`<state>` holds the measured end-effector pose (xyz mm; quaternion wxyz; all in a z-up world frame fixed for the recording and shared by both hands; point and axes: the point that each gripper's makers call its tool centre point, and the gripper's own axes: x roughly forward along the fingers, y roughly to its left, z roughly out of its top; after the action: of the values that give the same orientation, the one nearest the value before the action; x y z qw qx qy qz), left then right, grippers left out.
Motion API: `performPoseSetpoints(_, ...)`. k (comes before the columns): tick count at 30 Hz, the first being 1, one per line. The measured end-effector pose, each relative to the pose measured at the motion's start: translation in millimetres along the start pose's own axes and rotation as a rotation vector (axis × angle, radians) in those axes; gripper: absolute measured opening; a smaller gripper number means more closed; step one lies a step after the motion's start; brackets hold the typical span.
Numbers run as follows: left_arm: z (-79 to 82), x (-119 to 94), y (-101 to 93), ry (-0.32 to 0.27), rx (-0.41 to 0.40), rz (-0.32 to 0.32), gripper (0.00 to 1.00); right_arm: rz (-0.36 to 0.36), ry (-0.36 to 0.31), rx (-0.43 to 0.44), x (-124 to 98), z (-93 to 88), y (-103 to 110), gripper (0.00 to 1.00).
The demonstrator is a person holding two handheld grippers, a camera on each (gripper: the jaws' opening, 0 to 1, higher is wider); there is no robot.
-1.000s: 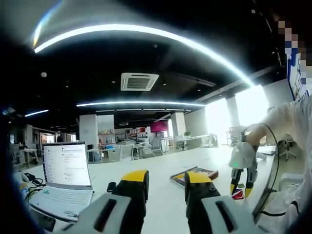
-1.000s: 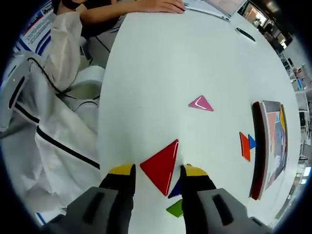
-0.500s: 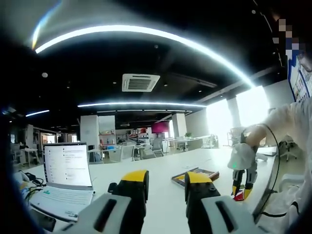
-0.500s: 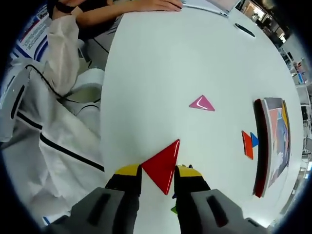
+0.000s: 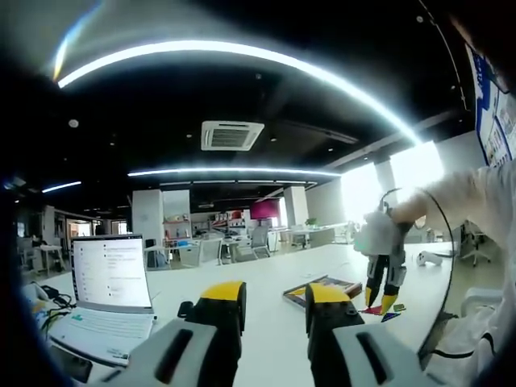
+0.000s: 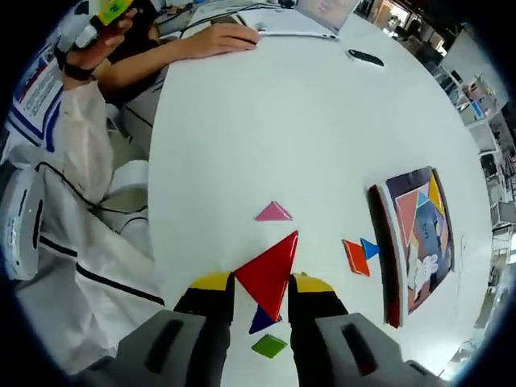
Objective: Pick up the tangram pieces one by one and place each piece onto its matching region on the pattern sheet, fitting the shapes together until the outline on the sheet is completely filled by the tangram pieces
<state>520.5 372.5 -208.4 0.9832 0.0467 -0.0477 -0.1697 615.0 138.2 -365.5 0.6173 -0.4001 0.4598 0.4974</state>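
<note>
Right gripper (image 6: 262, 284) pinches the red triangle (image 6: 271, 274) across its flat faces; thin, stiff and probably slick, it likely needs firm central grip.

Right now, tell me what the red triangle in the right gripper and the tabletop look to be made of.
Red triangular tangram piece: probably hard plastic, with a glossy finish; its face catches a pale sheen and its edges look crisp. White tabletop: smooth and matte, possibly laminate; it looks even with no grain, though the material is uncertain.
</note>
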Motion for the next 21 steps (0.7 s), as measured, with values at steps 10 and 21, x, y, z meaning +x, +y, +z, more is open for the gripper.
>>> performPoseSetpoints(10, -1.8, -3.2, 5.5, 0.003, -0.004, 0.013, 0.31, -0.055, -0.053, 0.144, -9.9, 26.4, -45.1, 0.28)
performPoseSetpoints(21, -2.2, -4.5, 8.4, -0.001, -0.011, 0.022, 0.31, -0.052, -0.101, 0.31, -10.9, 47.7, -82.0, 0.28)
